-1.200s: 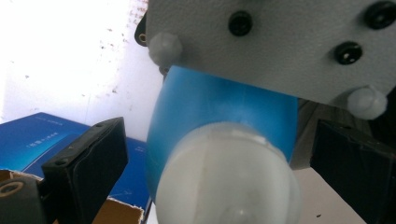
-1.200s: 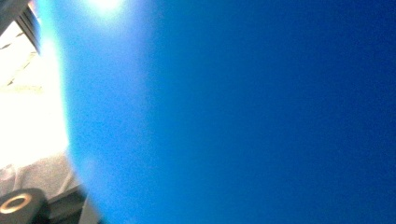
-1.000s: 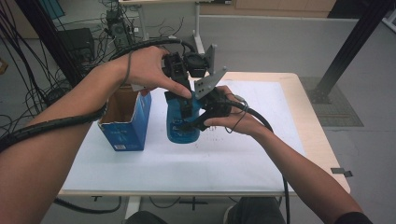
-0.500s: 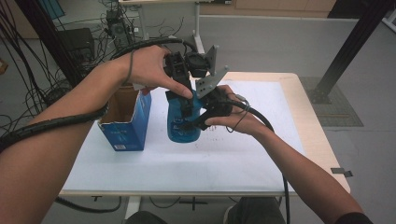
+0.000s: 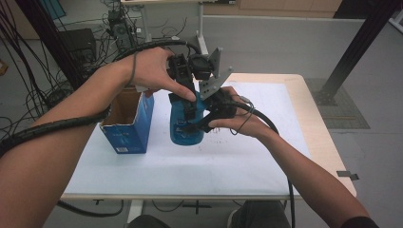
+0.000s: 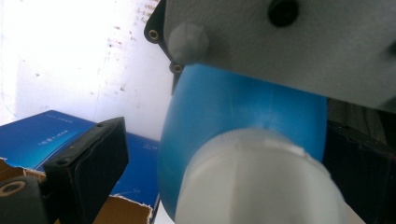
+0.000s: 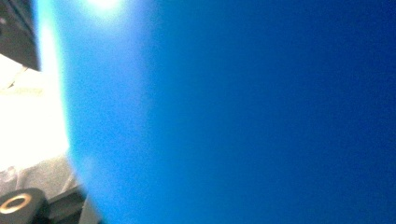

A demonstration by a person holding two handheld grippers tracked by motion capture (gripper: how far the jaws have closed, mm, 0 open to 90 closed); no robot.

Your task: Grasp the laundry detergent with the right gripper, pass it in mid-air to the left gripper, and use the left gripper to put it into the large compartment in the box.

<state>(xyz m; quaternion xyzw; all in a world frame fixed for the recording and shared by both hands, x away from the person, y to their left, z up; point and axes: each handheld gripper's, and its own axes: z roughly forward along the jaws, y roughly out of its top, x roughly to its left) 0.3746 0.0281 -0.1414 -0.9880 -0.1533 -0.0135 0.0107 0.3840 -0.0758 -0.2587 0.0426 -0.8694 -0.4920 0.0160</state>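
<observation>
High view: one blue bottle point(image 5: 183, 130) stands on the bench point(image 5: 247, 161), one open blue box point(image 5: 128, 123) beside it. The right hand-held gripper point(image 5: 195, 124) clamps its side.

Left gripper view: left hand-held gripper point(image 6: 196, 186) hovers above the one white cap point(image 6: 257, 182); grip unclear.

Right gripper view: blue bottle wall point(image 7: 233, 116) pressed close.

Open blue box point(image 5: 127, 121) crowds the bottle's point(image 5: 183, 128) left; table point(image 5: 266, 156) right lies free.

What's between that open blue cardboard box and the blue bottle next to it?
Nothing: in the high view a narrow strip of bare white tabletop separates the open blue cardboard box from the translucent blue plastic bottle. They stand apart, not touching.
</observation>
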